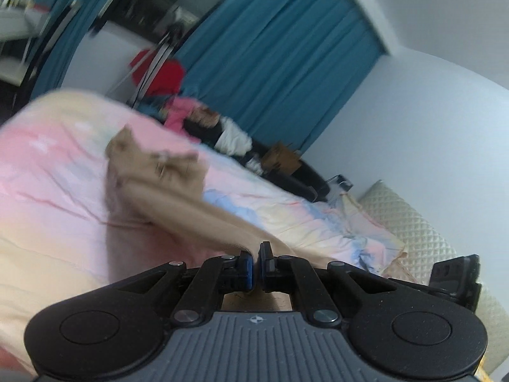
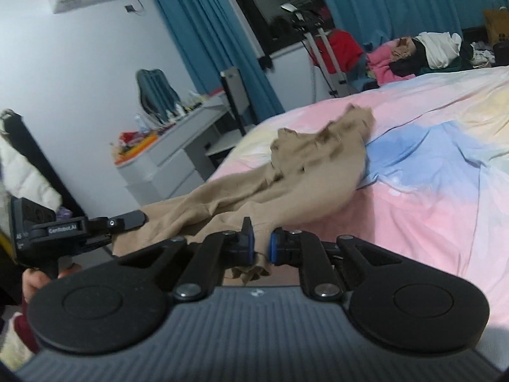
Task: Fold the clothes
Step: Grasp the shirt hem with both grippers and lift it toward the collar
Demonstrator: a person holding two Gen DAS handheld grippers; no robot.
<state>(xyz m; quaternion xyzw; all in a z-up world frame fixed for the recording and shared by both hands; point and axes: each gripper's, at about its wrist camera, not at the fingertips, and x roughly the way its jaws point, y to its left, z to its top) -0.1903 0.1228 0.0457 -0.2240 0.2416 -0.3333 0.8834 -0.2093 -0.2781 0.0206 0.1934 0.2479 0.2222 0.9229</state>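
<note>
A tan garment [image 1: 165, 187] lies stretched across the pastel pink, blue and yellow bedspread [image 1: 54, 172]. My left gripper [image 1: 256, 265] is shut on one end of the tan garment, and the cloth runs away from its blue pads. In the right wrist view the same tan garment [image 2: 305, 172] is bunched toward the bed's far side. My right gripper [image 2: 261, 245] is shut on its near hem, cloth pinched between the pads. The left gripper [image 2: 127, 219] shows at the left there, holding the other end.
A pile of clothes [image 2: 413, 54] in pink, white, black and red sits beyond the bed by teal curtains [image 2: 203, 31]. A grey dresser [image 2: 171, 159] with clutter stands left of the bed. A quilted cream pad [image 1: 423, 235] lies at the bed's right edge.
</note>
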